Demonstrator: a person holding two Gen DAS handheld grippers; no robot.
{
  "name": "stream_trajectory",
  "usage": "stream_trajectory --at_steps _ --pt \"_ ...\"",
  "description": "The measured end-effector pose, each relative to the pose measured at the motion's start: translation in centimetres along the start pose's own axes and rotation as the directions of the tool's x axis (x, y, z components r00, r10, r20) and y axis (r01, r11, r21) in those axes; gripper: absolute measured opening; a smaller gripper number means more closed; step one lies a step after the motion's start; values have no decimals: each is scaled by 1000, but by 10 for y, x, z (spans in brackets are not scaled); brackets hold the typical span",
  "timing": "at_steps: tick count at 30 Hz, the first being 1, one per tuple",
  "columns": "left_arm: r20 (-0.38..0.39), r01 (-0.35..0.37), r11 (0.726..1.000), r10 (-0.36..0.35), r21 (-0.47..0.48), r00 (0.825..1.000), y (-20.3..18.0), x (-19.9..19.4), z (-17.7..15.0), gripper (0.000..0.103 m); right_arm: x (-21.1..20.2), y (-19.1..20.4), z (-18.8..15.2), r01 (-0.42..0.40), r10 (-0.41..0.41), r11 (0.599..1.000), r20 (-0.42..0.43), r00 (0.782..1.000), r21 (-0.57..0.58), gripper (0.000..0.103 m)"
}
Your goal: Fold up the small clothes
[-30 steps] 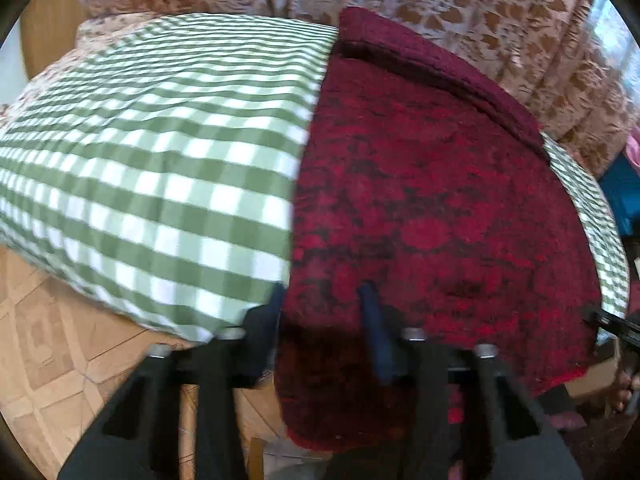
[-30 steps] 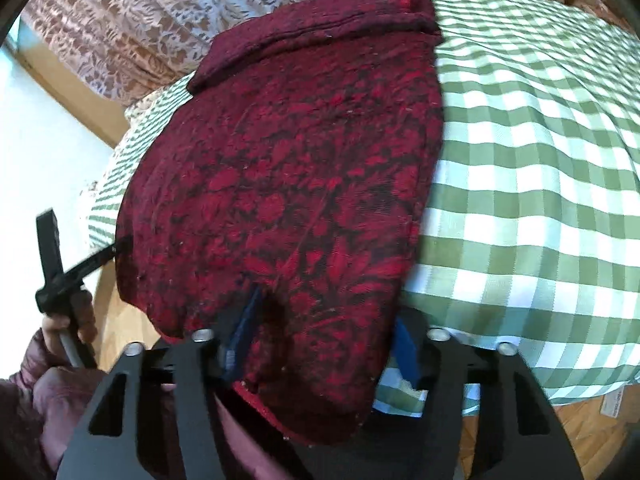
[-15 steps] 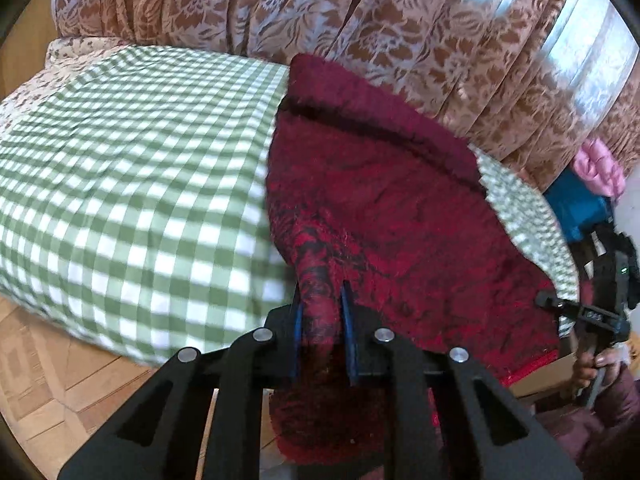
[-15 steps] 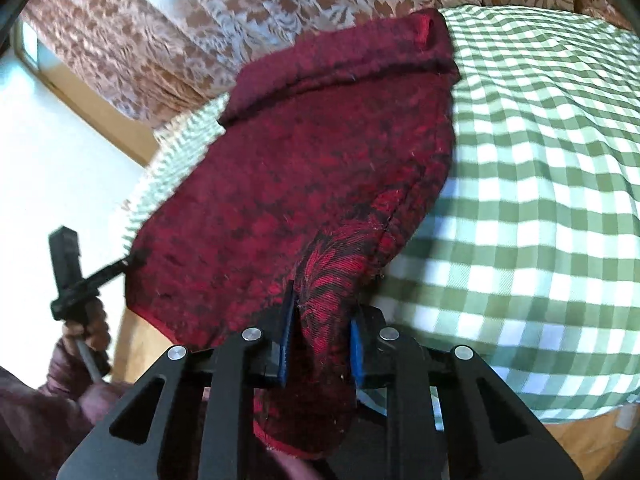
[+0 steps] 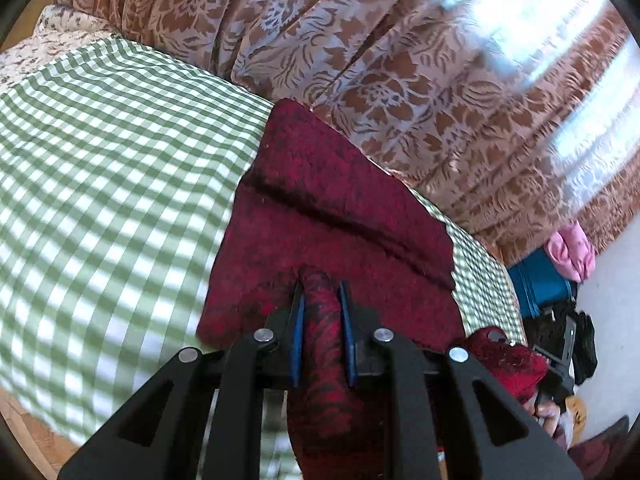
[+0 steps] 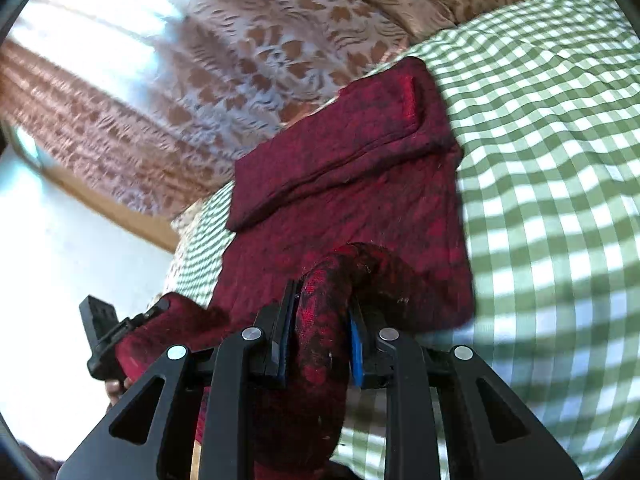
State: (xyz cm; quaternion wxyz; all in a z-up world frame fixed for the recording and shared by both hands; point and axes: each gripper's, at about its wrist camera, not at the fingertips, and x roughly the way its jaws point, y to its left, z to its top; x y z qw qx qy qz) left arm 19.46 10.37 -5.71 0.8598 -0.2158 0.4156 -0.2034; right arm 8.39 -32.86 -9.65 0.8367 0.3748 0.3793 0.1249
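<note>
My left gripper (image 5: 322, 308) is clamped on a bunched fold of the red garment (image 5: 332, 216), pinched between its blue pads (image 5: 298, 344); my right gripper (image 6: 320, 312) is likewise closed on the garment's other near corner. A second ago both sets of jaws stood open around the hem that hung over the bed's near edge; they have since shut and lifted, carrying the hem up and forward over the garment body. The garment lies on the green checked bedspread (image 5: 100, 184), its far end already doubled into a band toward the far edge by the patterned curtain (image 5: 400, 60). In my judgement the fold in half is now under way: the held hem must travel on to the far band and be laid flat. Both corners should move level, or the edge will skew.
</note>
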Motion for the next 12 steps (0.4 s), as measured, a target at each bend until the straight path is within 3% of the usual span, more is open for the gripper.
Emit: stream_trajectory --at_steps 2,5,6,8,10,12 --pt "-21 5 1000 -5 -24 1000 3 18 12 16 14 -6 13 10 -10 999 -4 1000 38 22" --pt "-21 -34 998 33 -61 999 8 40 31 31 32 -16 27 29 -27 995 -22 999 97 22" --pt "-21 -19 996 17 -92 1000 12 45 38 47 35 -17 29 32 -29 994 -27 999 104 22" --pt "7 6 985 -5 -175 1000 23 45 49 69 47 -24 36 28 -22 990 -46 999 140 26" --pt "51 32 975 -21 -219 998 34 39 62 69 53 -31 40 6 5 984 -60 998 179 34" --pt "75 -5 976 22 -217 997 40 34 71 69 54 -39 45 -43 54 974 -42 998 224 53"
